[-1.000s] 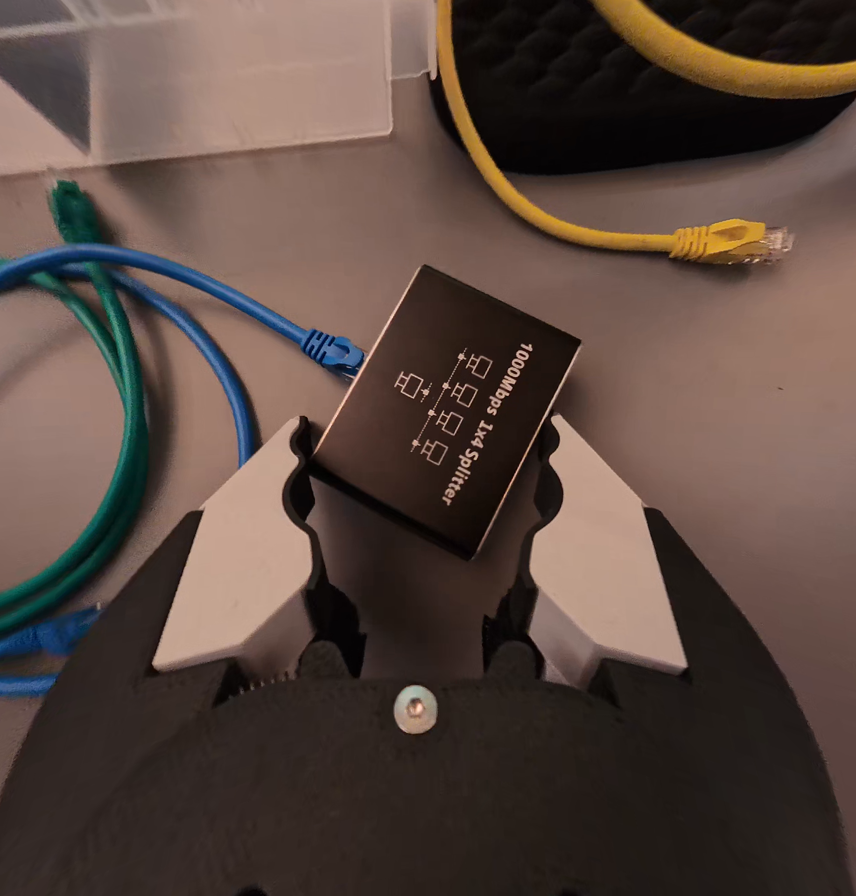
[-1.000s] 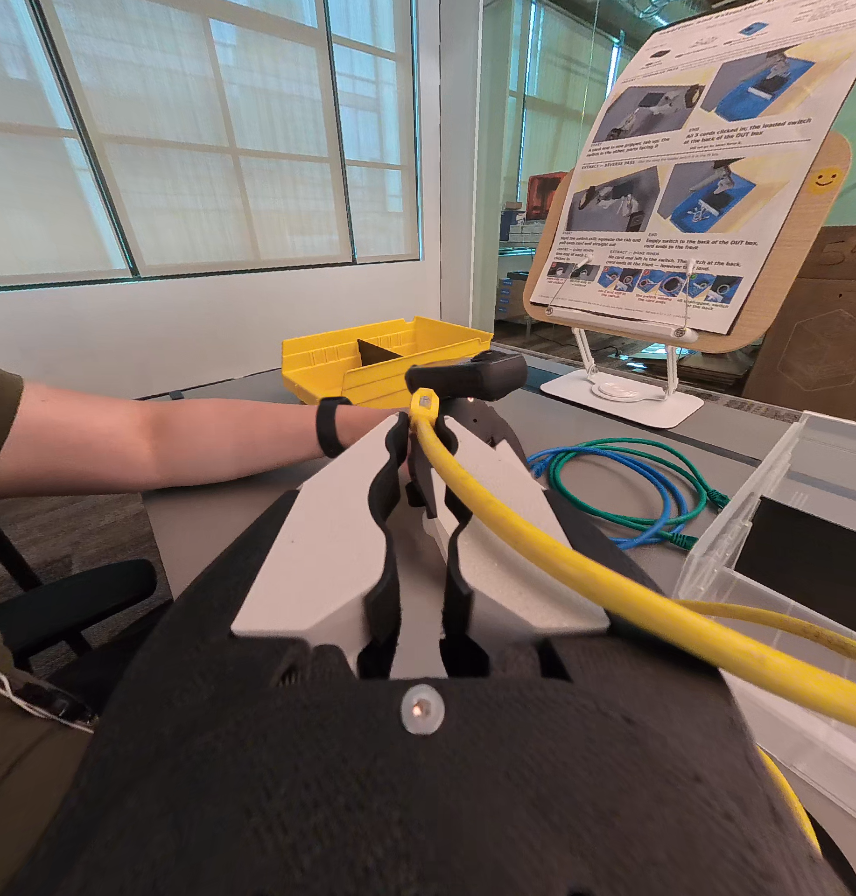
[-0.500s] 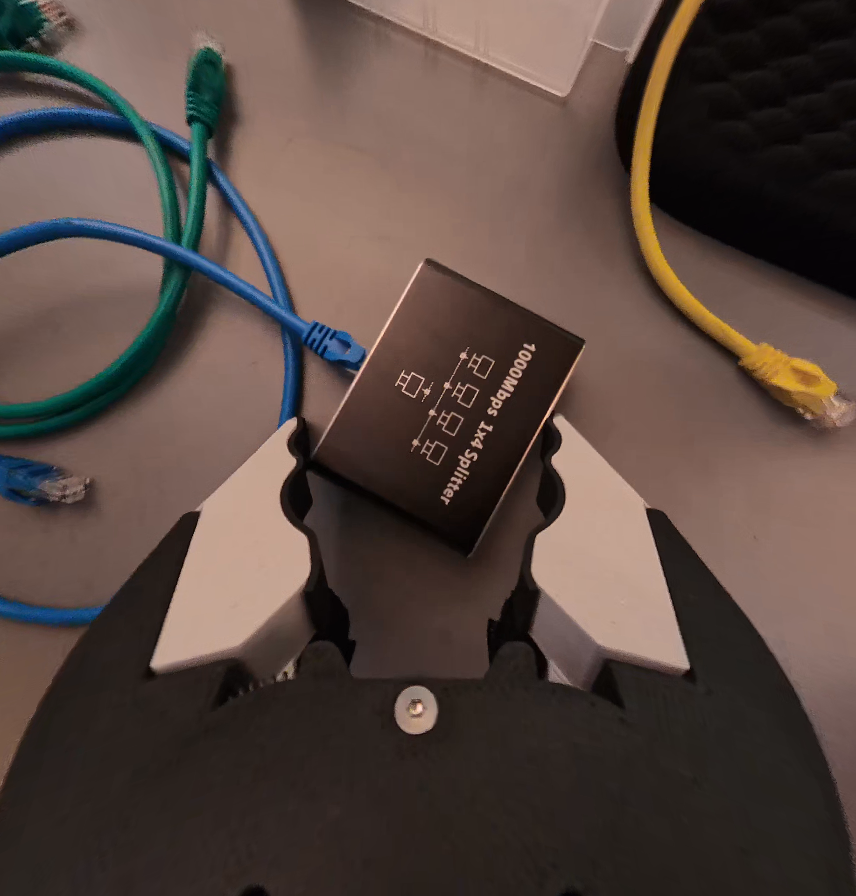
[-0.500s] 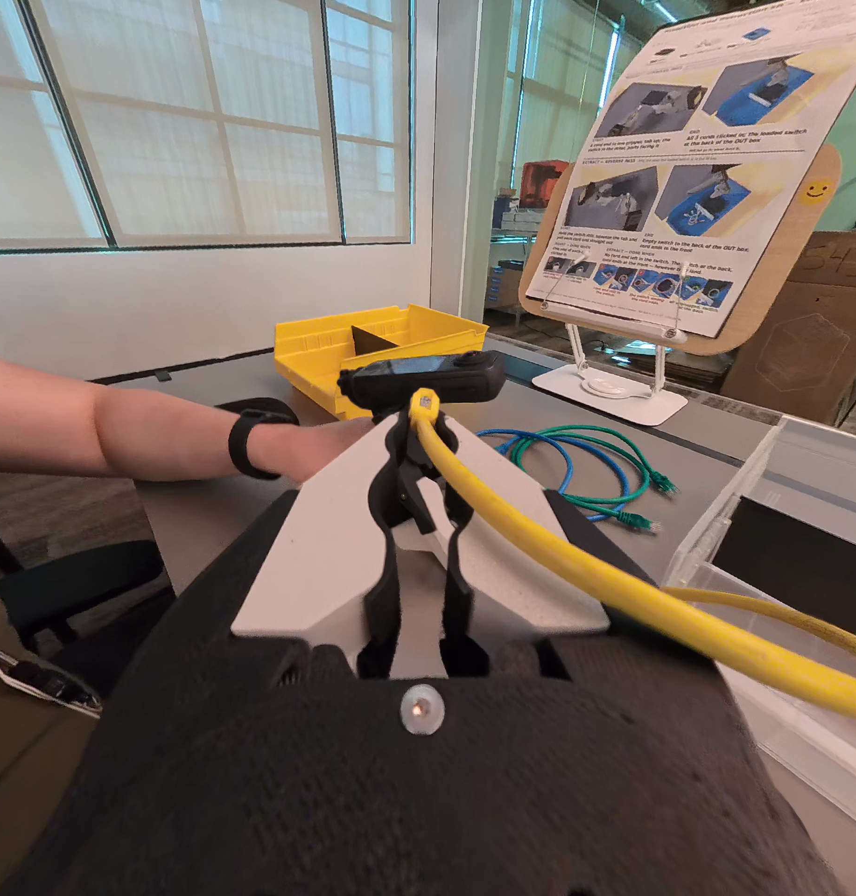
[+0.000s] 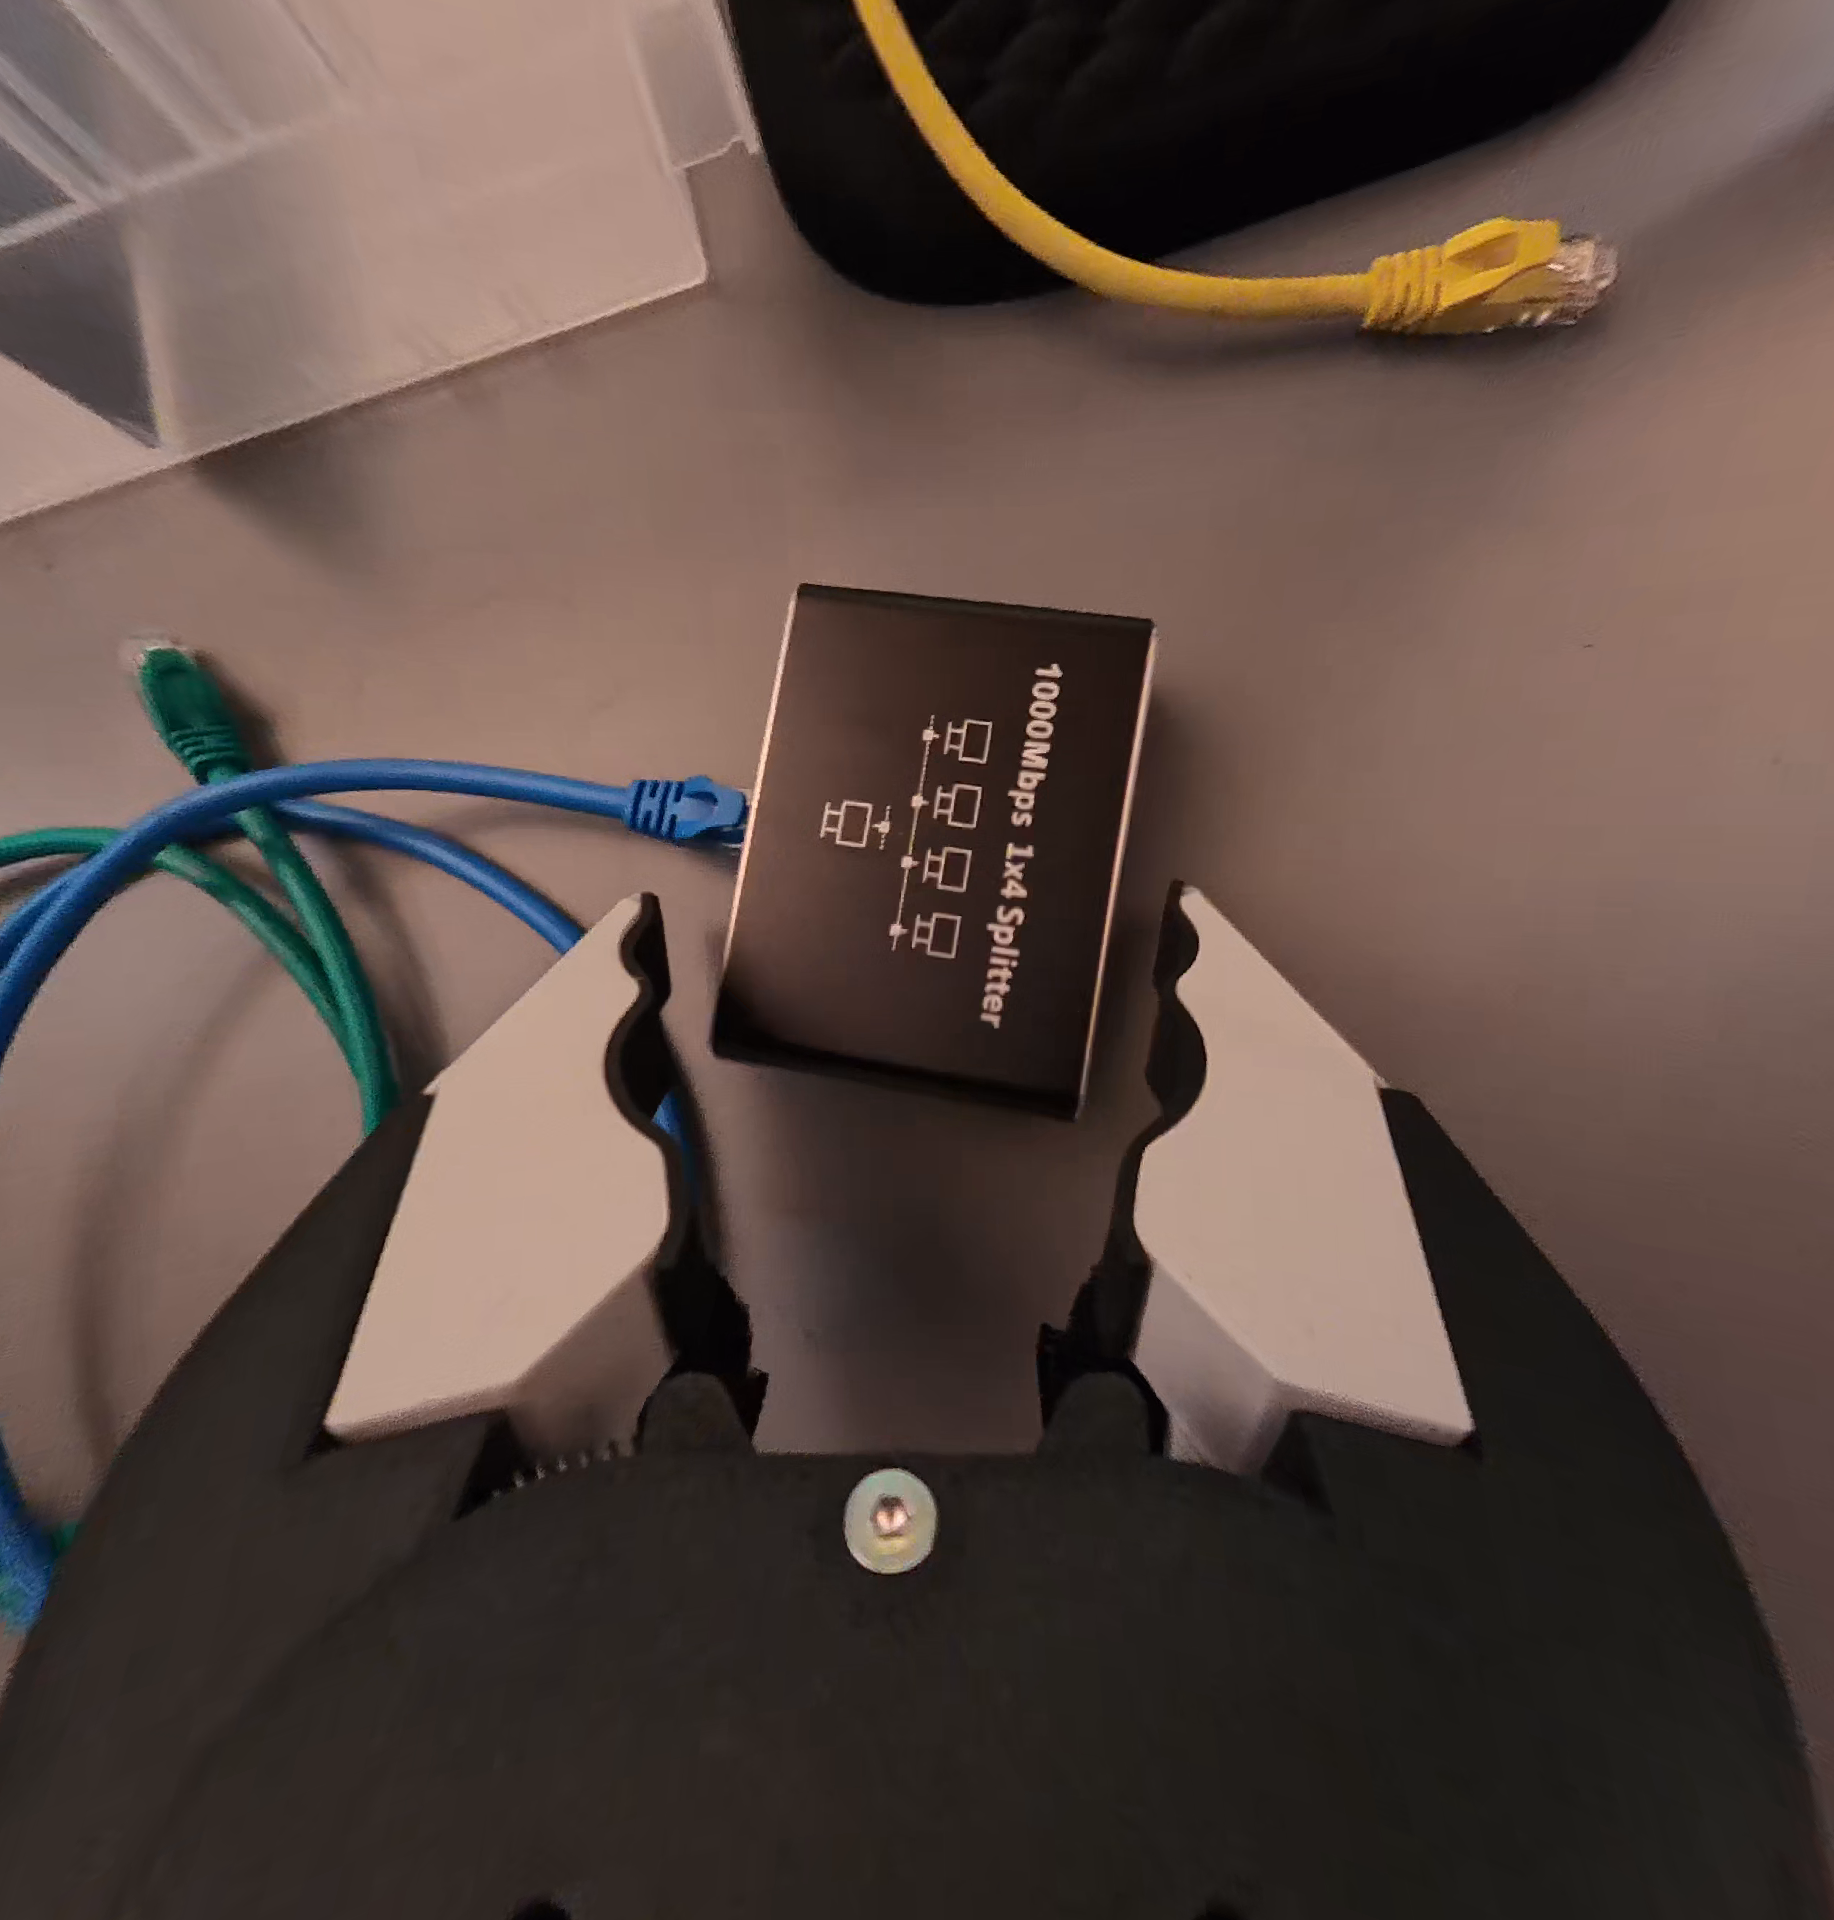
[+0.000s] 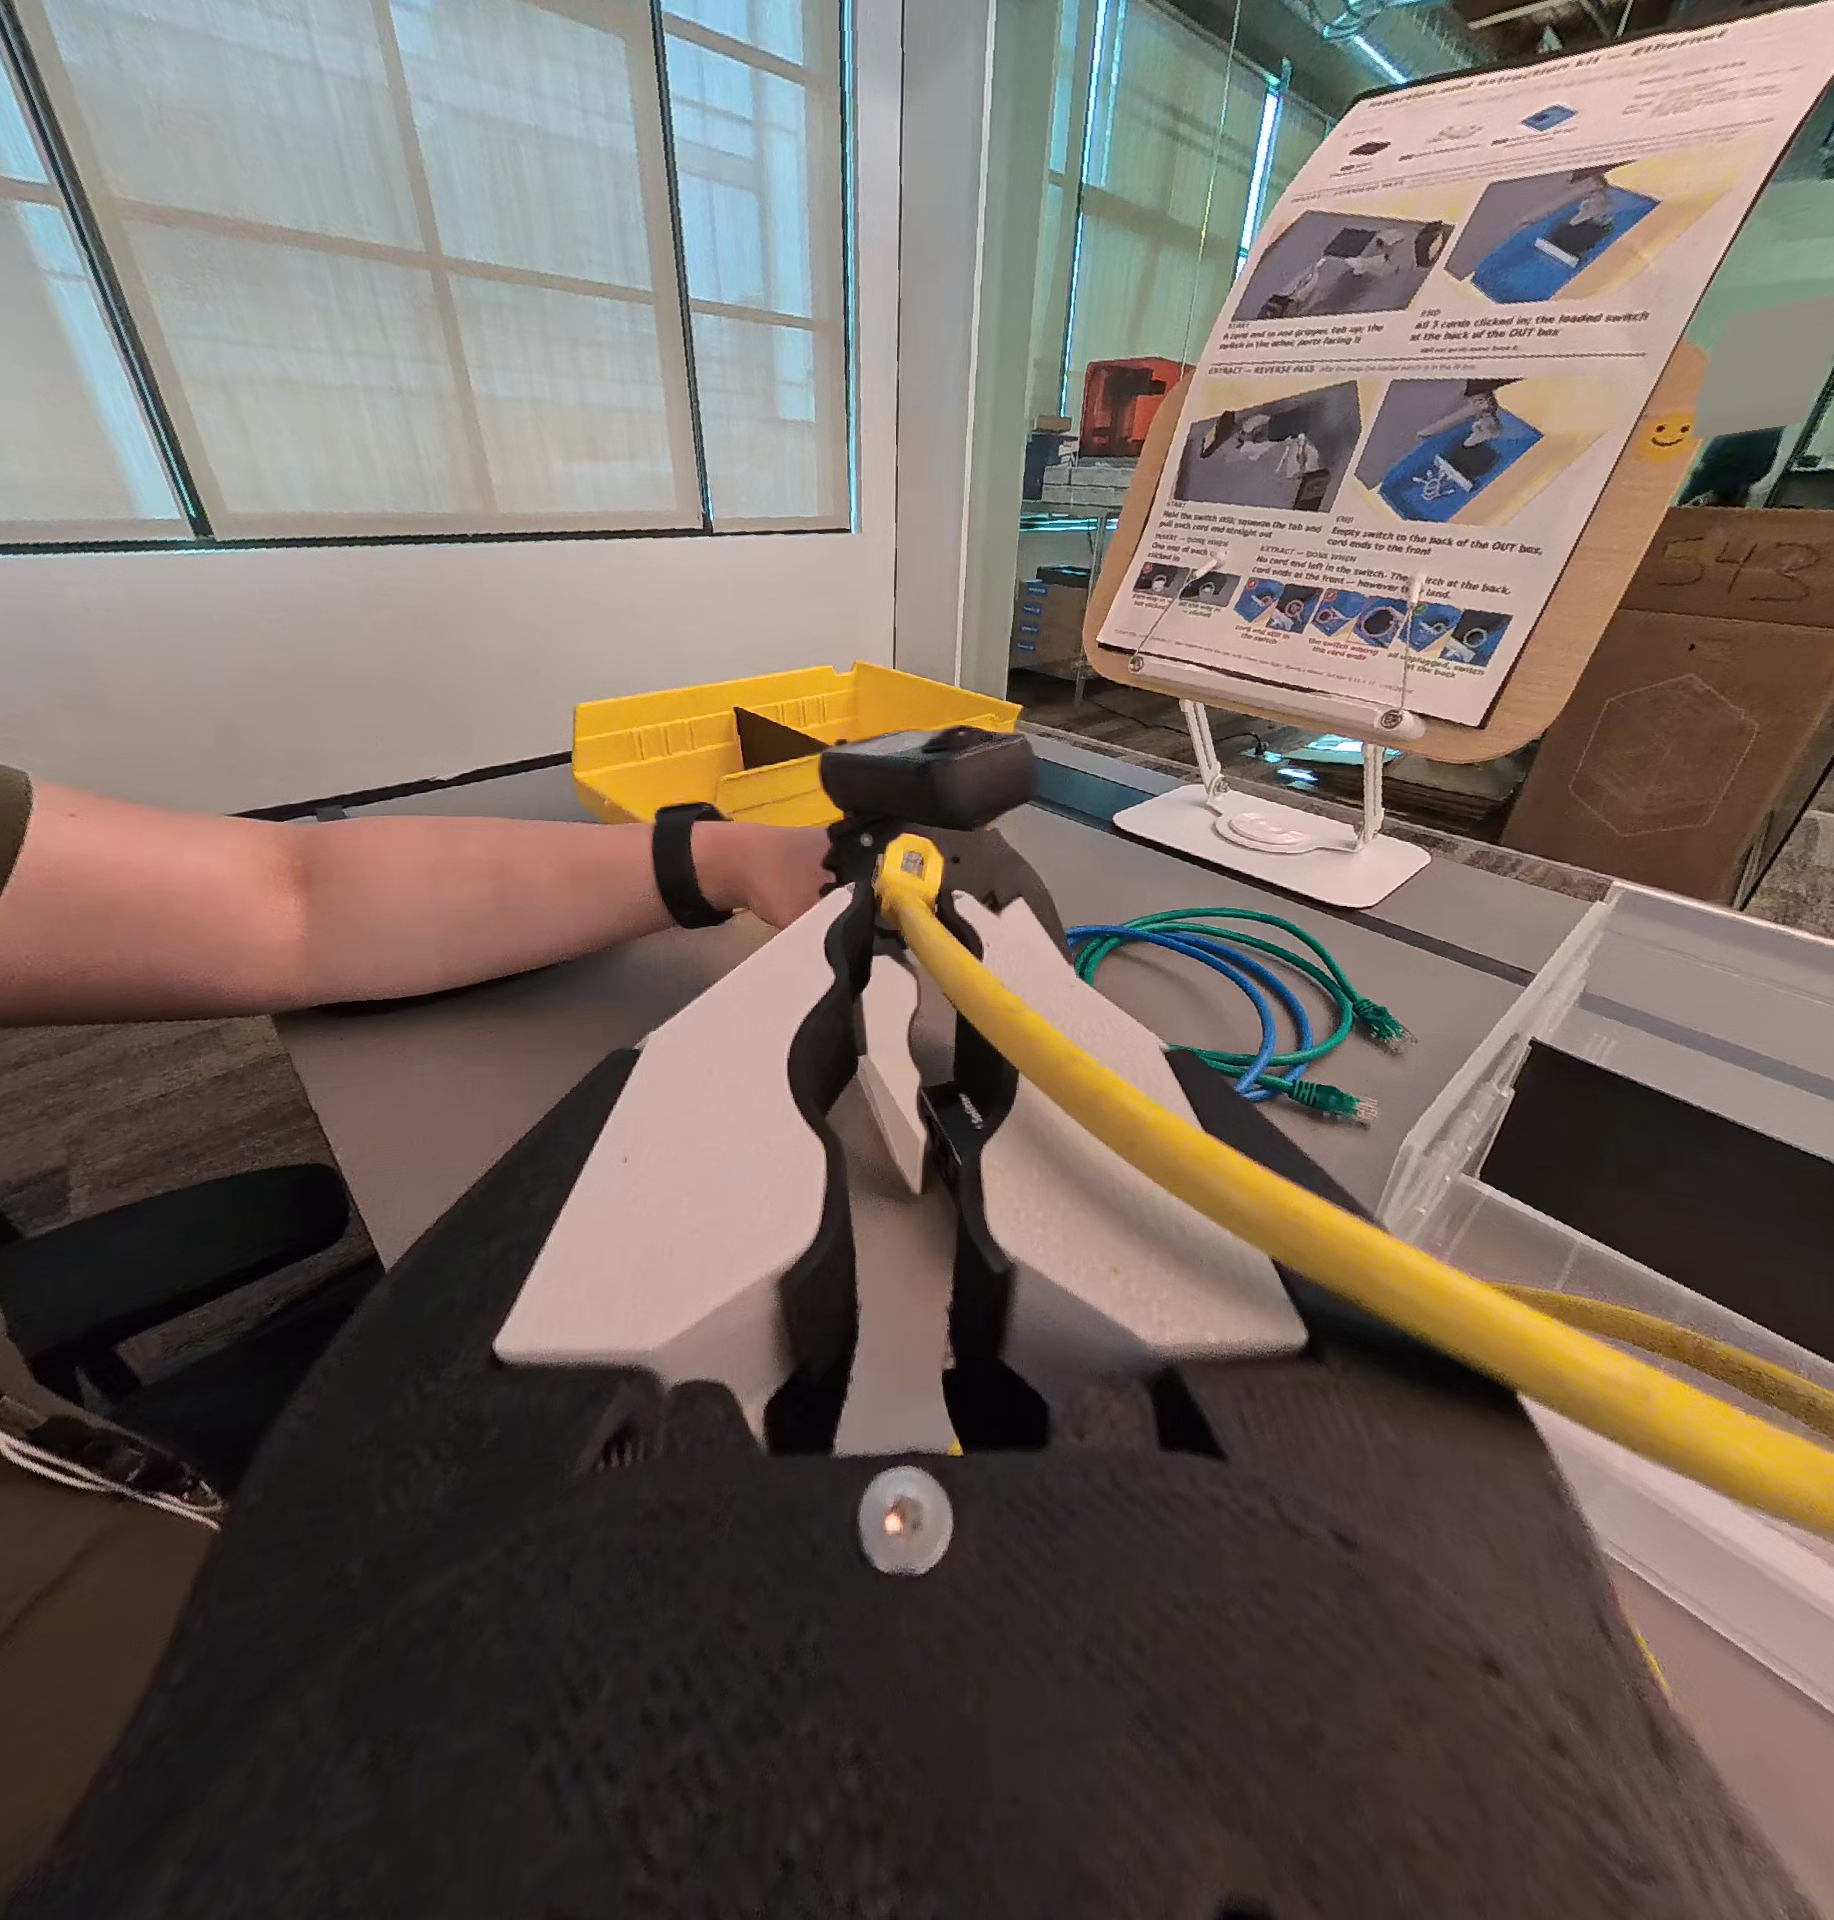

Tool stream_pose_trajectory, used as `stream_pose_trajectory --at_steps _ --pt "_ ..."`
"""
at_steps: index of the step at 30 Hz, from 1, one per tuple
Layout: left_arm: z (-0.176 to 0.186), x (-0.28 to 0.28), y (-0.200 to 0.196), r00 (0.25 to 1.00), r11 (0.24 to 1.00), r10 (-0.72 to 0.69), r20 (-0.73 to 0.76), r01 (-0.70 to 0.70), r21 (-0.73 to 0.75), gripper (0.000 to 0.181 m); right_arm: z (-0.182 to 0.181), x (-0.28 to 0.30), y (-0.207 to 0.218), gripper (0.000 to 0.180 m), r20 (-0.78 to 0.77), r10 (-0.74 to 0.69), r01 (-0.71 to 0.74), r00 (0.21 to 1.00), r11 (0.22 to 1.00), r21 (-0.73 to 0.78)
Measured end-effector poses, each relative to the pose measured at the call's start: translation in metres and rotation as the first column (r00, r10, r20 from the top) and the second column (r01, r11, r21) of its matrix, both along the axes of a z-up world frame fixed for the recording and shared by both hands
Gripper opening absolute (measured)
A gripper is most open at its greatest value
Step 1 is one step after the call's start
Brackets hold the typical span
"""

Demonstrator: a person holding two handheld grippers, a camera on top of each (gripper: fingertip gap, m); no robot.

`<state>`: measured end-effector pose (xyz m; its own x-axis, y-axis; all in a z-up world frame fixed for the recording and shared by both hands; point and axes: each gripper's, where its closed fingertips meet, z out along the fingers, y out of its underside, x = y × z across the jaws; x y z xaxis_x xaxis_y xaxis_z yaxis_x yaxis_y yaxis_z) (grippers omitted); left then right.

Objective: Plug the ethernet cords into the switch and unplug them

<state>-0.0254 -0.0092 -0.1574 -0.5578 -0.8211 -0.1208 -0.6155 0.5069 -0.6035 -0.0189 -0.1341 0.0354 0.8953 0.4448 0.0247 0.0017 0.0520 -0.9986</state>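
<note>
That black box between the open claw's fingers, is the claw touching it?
Apart. The left wrist view shows grey table on both sides between the black box and the left gripper's open fingers.

Left wrist view dim, warm, edges motion-blurred; right wrist view daylit by windows, fisheye-bent.

We cannot see the switch's ports, so whether the blue plug is seated stays unclear; the green cord runs off-frame left.
</note>
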Motion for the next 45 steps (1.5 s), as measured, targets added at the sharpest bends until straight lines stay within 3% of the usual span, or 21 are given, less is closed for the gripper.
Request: stream_pose_trajectory --at_steps 3,8,11,13,15,29,34,38,42,45 --pt "-0.006 0.0 -0.008 0.997 0.995 -0.027 -0.072 0.02 -0.101 0.075 -0.001 0.003 0.0 0.011 -0.017 -0.004 0.004 1.0 1.0 0.003" --pt "-0.003 0.005 -0.009 0.987 0.979 0.099 -0.129 -0.12 -0.165 0.075 -0.001 0.004 0.001 0.011 -0.034 -0.004 0.005 0.999 1.0 0.014" --pt "-0.006 0.012 0.006 0.948 0.954 0.286 -0.139 -0.295 -0.05 0.075 -0.003 0.004 0.001 0.011 -0.031 -0.001 0.002 1.0 1.0 0.014" --pt "-0.004 0.018 0.022 0.872 0.875 0.482 -0.087 -0.484 -0.002 0.075 -0.003 0.004 0.001 0.011 -0.035 0.003 -0.002 0.999 1.0 0.016" --pt "-0.003 0.023 0.026 0.818 0.817 0.574 -0.048 -0.576 -0.034 0.075 -0.005 0.006 0.0 0.011 -0.039 0.003 -0.002 0.999 1.0 0.016" --pt "-0.008 0.021 0.012 0.914 0.91 0.404 -0.036 -0.406 -0.086 0.078 -0.012 0.013 -0.004 0.011 -0.058 -0.008 0.009 0.998 1.0 0.01" --pt "-0.005 0.022 0.012 0.907 0.898 0.417 -0.057 -0.421 -0.13 0.077 -0.017 0.012 -0.001 0.011 -0.049 -0.013 0.013 0.999 1.0 -0.007" --pt "0.015 0.028 0.003 0.891 0.798 0.445 -0.086 -0.438 -0.414 0.077 -0.022 0.014 0.007 0.011 -0.042 -0.056 0.055 0.998 0.998 -0.005" --pt "0.047 0.029 -0.008 0.894 0.594 0.431 -0.121 -0.382 -0.708 0.077 -0.026 0.02 0.024 0.011 0.039 -0.182 0.181 0.983 0.983 0.021" --pt "0.068 0.026 -0.011 0.895 0.464 0.429 -0.12 -0.332 -0.821 0.076 -0.03 0.017 0.038 0.011 0.136 -0.24 0.236 0.961 0.971 0.041"
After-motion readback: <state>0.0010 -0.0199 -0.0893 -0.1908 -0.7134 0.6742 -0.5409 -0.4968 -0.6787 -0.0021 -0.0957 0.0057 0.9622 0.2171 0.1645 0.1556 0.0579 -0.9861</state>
